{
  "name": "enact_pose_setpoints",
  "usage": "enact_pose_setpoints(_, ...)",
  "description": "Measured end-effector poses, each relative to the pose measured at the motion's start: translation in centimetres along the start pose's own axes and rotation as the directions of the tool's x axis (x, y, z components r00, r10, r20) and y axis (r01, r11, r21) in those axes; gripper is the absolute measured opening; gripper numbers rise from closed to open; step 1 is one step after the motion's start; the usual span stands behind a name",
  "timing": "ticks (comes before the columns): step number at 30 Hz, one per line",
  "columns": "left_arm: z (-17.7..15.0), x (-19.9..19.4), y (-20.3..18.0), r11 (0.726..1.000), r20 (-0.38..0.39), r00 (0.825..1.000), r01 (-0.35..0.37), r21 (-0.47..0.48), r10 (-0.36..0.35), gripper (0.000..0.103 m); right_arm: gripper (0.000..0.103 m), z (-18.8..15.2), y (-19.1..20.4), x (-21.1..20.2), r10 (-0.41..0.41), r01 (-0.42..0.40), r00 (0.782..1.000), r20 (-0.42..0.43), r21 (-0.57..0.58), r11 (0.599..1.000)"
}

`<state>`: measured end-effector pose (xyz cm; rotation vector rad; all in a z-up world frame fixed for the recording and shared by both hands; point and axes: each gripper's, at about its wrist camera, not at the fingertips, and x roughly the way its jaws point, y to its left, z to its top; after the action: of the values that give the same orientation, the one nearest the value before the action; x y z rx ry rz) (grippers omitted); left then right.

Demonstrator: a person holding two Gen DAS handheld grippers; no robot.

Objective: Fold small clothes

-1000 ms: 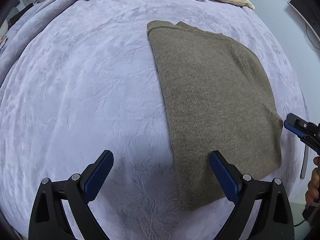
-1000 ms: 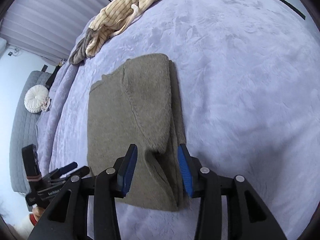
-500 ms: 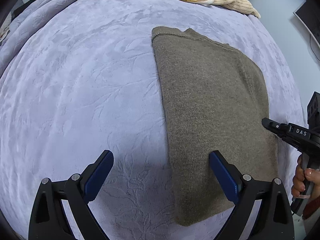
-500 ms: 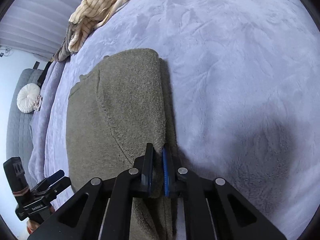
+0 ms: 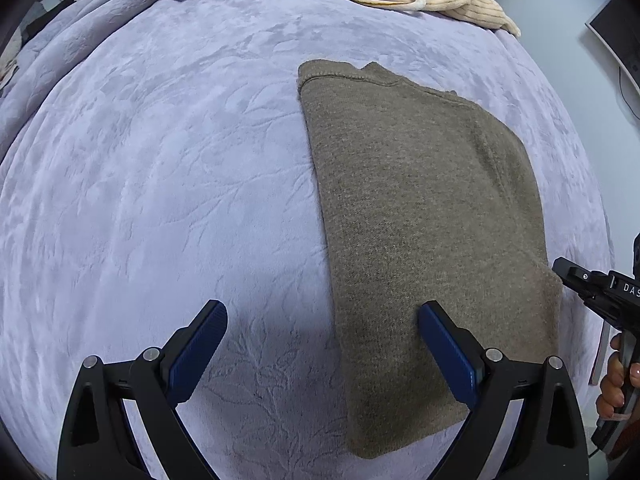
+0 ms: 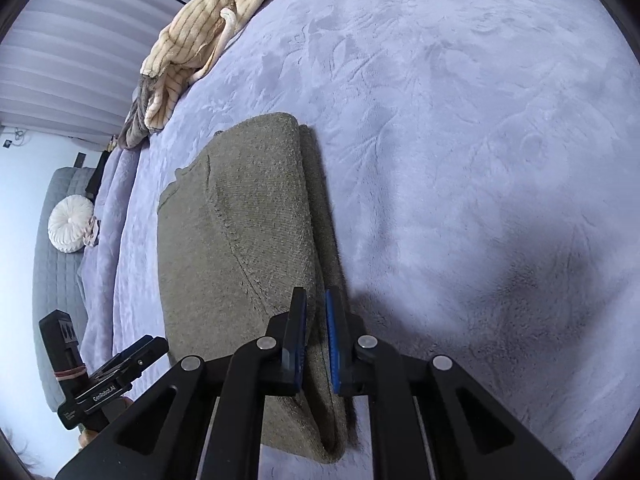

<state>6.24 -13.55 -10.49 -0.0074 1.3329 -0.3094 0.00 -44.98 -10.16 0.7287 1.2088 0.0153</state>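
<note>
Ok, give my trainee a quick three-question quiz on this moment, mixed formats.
1. True or false: the left gripper is open.
2. The right gripper is pinching: A) the striped cream garment B) an edge of the folded olive-brown sweater C) the white round cushion
3. Fill in: the sweater lies on a lavender ____.

Key: 1 true; 2 B; 3 blanket.

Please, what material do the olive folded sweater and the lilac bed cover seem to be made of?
Olive sweater: apparently a wool-like knit, matte and slightly fuzzy; fine knit rows and a stitched edge show. Lilac bed cover: probably plush velvet or fleece with a soft sheen; an embossed leaf pattern shows in the pile. The exact fibre of either cannot be told.
</note>
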Motion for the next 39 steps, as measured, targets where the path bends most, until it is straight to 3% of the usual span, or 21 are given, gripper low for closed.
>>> enact_pose_setpoints(8, 0.3, 0.0, 0.1, 1.000, -0.003, 1.000, 0.000, 0.000, 0.000, 0.097, 0.014, -0.1, -0.2, 0.3, 0.001, -0.001, 1.000, -0.016, 0.010, 1.000)
enact_pose_setpoints(11, 0.4, 0.2, 0.1, 1.000, -0.015, 1.000, 0.003, -0.012, -0.003, 0.097, 0.025, -0.1, -0.1, 0.3, 0.002, -0.002, 1.000, -0.019, 0.005, 1.000)
enact_pose_setpoints(13, 0.5, 0.3, 0.1, 1.000, -0.011, 1.000, 0.005, -0.021, -0.005, 0.097, 0.043, -0.1, -0.1, 0.2, -0.001, 0.001, 1.000, -0.015, 0.001, 1.000)
enact_pose_setpoints(17, 0.7, 0.3, -0.3, 1.000, 0.009, 1.000, -0.024, -0.010, 0.024, 0.102, 0.046, 0.1, 0.1, 0.0, 0.007, -0.007, 1.000, -0.007, -0.013, 1.000)
enact_pose_setpoints(21, 1.1, 0.6, -0.6, 1.000, 0.005, 1.000, -0.020, 0.005, 0.020, 0.102, 0.063, 0.3, 0.4, -0.1, 0.019, -0.019, 1.000, -0.001, -0.035, 0.999)
enact_pose_setpoints(32, 1.9, 1.2, -0.6, 1.000, -0.008, 1.000, -0.015, 0.000, 0.015, 0.102, 0.064, 0.9, 0.3, -0.2, 0.029, -0.029, 1.000, -0.006, -0.050, 0.998)
enact_pose_setpoints(39, 2.7, 1.4, 0.3, 0.998, -0.025, 0.998, 0.056, -0.014, -0.056, 0.102, 0.064, 1.1, -0.2, 0.3, 0.028, -0.030, 0.999, -0.027, -0.047, 0.998)
